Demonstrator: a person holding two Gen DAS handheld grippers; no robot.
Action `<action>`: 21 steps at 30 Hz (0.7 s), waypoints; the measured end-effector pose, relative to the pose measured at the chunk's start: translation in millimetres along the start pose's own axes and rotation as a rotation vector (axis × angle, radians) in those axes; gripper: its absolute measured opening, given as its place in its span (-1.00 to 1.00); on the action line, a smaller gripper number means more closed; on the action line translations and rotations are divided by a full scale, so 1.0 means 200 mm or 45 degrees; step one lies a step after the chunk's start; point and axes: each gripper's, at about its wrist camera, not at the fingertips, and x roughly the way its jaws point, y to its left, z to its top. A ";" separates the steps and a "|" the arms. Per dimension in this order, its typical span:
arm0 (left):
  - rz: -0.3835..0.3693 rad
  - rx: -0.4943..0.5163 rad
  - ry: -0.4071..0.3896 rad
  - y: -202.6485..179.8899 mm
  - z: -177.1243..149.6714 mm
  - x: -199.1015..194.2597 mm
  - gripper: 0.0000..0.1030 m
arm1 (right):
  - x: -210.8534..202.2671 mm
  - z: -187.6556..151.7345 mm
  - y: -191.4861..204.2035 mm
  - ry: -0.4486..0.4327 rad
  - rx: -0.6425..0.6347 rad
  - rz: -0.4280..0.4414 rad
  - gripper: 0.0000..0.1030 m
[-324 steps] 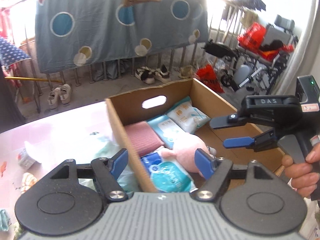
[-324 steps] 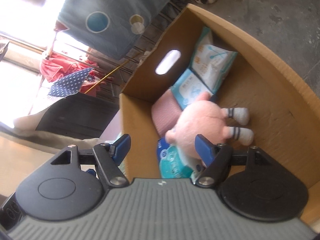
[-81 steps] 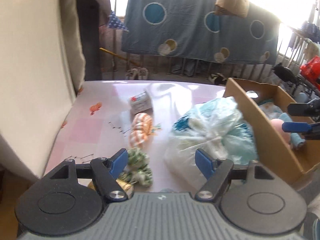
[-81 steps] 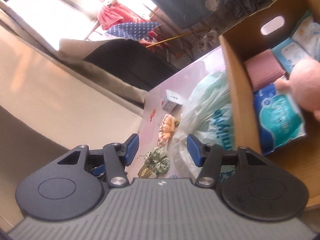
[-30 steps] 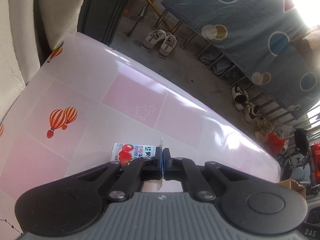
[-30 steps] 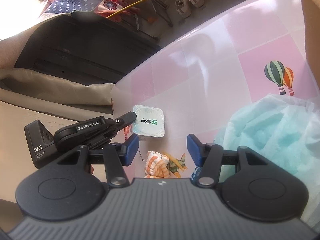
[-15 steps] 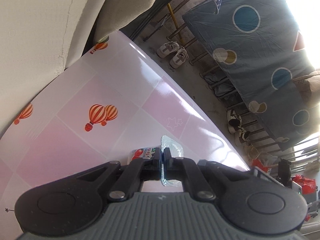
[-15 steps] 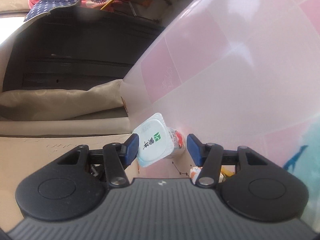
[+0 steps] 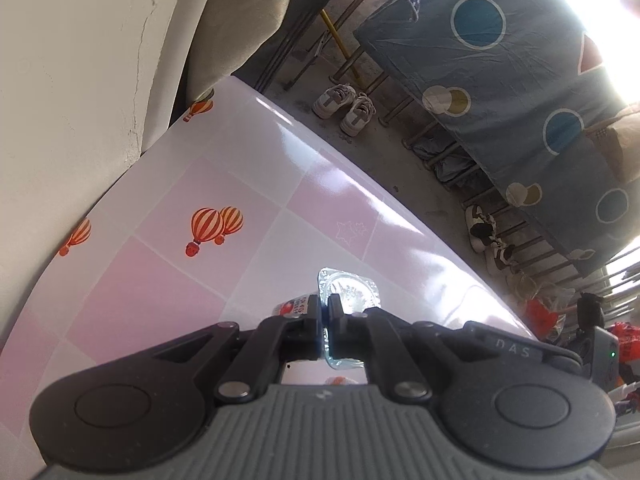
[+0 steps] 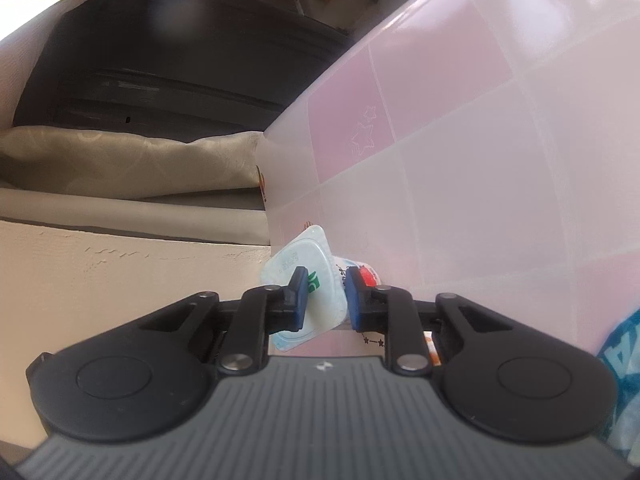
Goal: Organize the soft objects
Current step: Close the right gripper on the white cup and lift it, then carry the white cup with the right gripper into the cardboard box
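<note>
A small strawberry yogurt cup is lifted and tipped over the pink checked table. My left gripper is shut on its thin rim, and the red label peeks out to the left of the fingers. In the right wrist view the same cup lies on its side with its white lid facing left. My right gripper is closing on it: one blue pad lies on the lid, the other on the cup's body. The right gripper's black body shows at the right in the left wrist view.
A cracked white wall and a beige cushion border the table's left side. Shoes and a hung blue spotted sheet lie beyond the far edge. A teal plastic bag sits at the right, and a striped orange item shows behind the finger.
The right gripper's jaws have narrowed from wide apart onto the cup. The left gripper has kept its hold, with the cup tipped further and raised.
</note>
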 end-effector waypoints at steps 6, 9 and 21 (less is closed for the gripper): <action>-0.069 0.091 -0.053 -0.16 -0.09 -0.22 -0.94 | -0.25 -0.07 0.08 -0.023 -0.065 0.032 -0.64; -0.137 0.145 -0.078 -0.29 -0.16 -0.37 -0.94 | -0.45 -0.13 0.11 -0.059 -0.096 0.075 -0.64; -0.443 0.439 -0.006 -1.04 -0.73 -0.67 -0.93 | -1.61 -0.53 -0.13 -0.329 -0.084 0.188 -0.64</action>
